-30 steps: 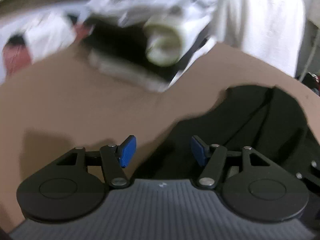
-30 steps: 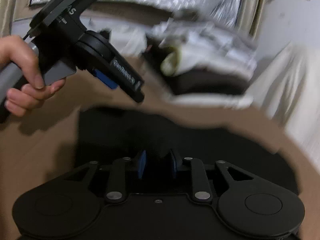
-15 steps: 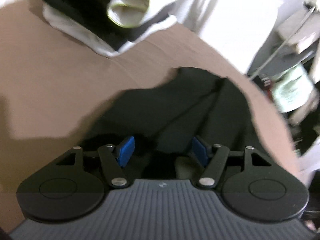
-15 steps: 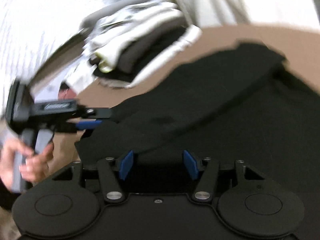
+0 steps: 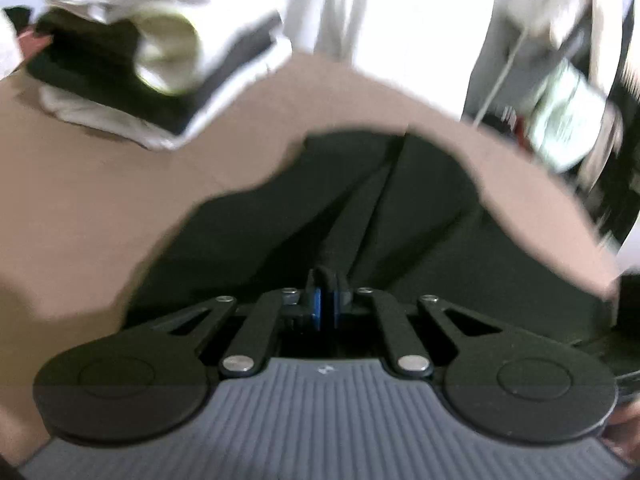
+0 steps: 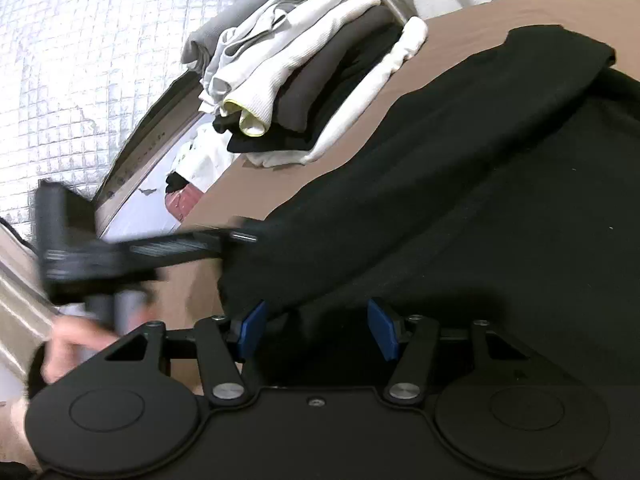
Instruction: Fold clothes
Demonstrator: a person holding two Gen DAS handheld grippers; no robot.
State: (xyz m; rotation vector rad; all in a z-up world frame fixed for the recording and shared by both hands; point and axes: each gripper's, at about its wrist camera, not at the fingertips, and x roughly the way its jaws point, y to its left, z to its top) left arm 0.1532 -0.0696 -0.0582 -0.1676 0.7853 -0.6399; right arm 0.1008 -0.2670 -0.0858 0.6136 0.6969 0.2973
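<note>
Half a second before, the left gripper (image 5: 326,307) had its blue pads spread wide over the black garment (image 5: 360,216); now the pads were pressed together with a ridge of that black cloth pinched between them. The right gripper (image 6: 318,330) showed little change: its blue fingers (image 6: 382,328) stood wide apart, as they had half a second earlier, with the near edge of the garment (image 6: 460,216) lying between and under them, gripping nothing. A full second back it had been nearly closed. In the right wrist view the left gripper (image 6: 236,236) was blurred but reached in from the left to touch the garment's left edge, with the person's hand (image 6: 76,344) on its handle at the near left.

No container could be made out; the nearest thing to one was a stack of folded clothes (image 6: 304,76) at the far left of the surface, white and cream ribbed pieces over grey and black ones, with a white piece at the bottom.

The garment lay spread on a brown table (image 5: 100,208), covering much of its right and near side, one fold running lengthwise across it. Behind the stack stood a wall of silver quilted foil (image 6: 80,48). White fabric (image 5: 400,12) hung beyond the table's far edge, and blurred clutter sat at the far right in the left wrist view.
</note>
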